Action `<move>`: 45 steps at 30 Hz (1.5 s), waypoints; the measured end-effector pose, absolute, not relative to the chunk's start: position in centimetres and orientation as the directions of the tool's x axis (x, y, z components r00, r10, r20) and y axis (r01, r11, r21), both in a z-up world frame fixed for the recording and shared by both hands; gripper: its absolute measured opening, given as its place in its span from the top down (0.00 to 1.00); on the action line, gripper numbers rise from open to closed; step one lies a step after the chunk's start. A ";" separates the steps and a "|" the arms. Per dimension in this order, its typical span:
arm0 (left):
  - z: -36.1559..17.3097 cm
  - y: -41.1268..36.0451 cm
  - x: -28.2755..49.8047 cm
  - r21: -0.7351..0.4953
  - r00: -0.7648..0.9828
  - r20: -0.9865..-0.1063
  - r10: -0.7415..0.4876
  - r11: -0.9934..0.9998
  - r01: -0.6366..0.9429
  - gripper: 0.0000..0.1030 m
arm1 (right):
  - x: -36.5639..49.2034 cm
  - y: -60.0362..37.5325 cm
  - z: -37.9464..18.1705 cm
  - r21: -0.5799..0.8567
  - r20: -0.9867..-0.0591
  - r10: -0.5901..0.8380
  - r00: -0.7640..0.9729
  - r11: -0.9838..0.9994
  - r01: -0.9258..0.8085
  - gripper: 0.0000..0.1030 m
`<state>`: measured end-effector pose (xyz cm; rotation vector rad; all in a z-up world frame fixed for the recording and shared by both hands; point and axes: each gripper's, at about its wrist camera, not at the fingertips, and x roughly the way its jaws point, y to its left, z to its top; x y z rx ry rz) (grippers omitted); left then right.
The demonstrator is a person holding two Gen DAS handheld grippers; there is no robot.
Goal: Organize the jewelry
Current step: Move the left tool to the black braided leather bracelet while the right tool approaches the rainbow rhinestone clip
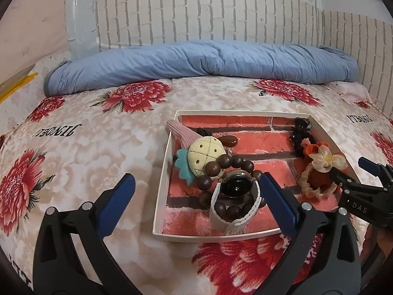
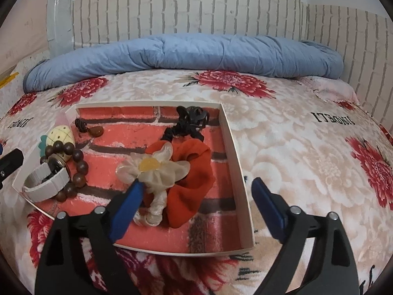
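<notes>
Surroundings: rolled blue quilt [image 2: 181,54] at 12 o'clock on the floral bed [image 2: 294,147].
Tray [image 2: 229,132]: bead bracelet [image 1: 235,162], watch [image 1: 237,186], pineapple charm [image 1: 205,154], orange scrunchie [image 2: 194,162], flower clip [image 2: 152,169].
Left gripper [image 1: 196,201]: fingers wide, empty.
Right gripper [image 2: 196,204]: fingers wide, empty.

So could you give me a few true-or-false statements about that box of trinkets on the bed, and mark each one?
1. The watch lies inside the white box. True.
2. The right gripper has its fingers clamped on the orange scrunchie. False: they are spread wide, holding nothing.
3. The wooden bead bracelet lies on the bedspread outside the box. False: it is in the box, by the watch.
4. A rolled blue quilt lies along the wall. True.
</notes>
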<state>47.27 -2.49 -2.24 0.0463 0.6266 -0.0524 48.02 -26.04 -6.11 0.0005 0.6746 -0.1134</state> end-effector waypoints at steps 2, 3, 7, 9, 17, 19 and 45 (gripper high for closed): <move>-2.2 -2.5 47.0 0.027 0.813 -0.582 -0.032 0.998 0.059 0.05 | 48.0 -26.0 -6.3 -0.035 -0.637 -0.100 0.765 0.994 0.101 0.14; -2.1 -2.5 46.9 0.027 0.812 -0.583 -0.032 0.998 0.059 0.05 | 48.0 -26.1 -6.4 -0.034 -0.642 -0.098 0.761 0.994 0.100 0.14; -1.9 -2.6 45.9 0.044 0.809 -0.587 -0.018 0.998 0.054 0.05 | 47.9 -26.2 -6.7 -0.027 -0.680 -0.093 0.727 0.994 0.102 0.13; -1.5 -2.6 45.3 0.059 0.811 -0.586 -0.003 0.997 0.047 0.05 | 47.4 -26.3 -6.3 -0.014 -0.699 -0.083 0.710 0.995 0.102 0.13; 0.9 -2.3 40.1 0.043 0.807 -0.591 -0.011 0.998 0.046 0.05 | 41.3 -27.4 -2.4 -0.048 -0.658 -0.100 0.747 0.995 0.091 0.12; 0.8 -2.3 38.2 0.037 0.796 -0.605 -0.019 0.998 0.051 0.05 | 39.1 -28.4 -1.7 -0.063 -0.652 -0.120 0.749 0.993 0.104 0.12; -6.0 -4.4 24.3 0.019 0.664 -0.744 -0.071 0.992 0.127 0.05 | 24.6 -31.6 -7.8 -0.064 -0.720 -0.165 0.674 0.983 0.172 0.12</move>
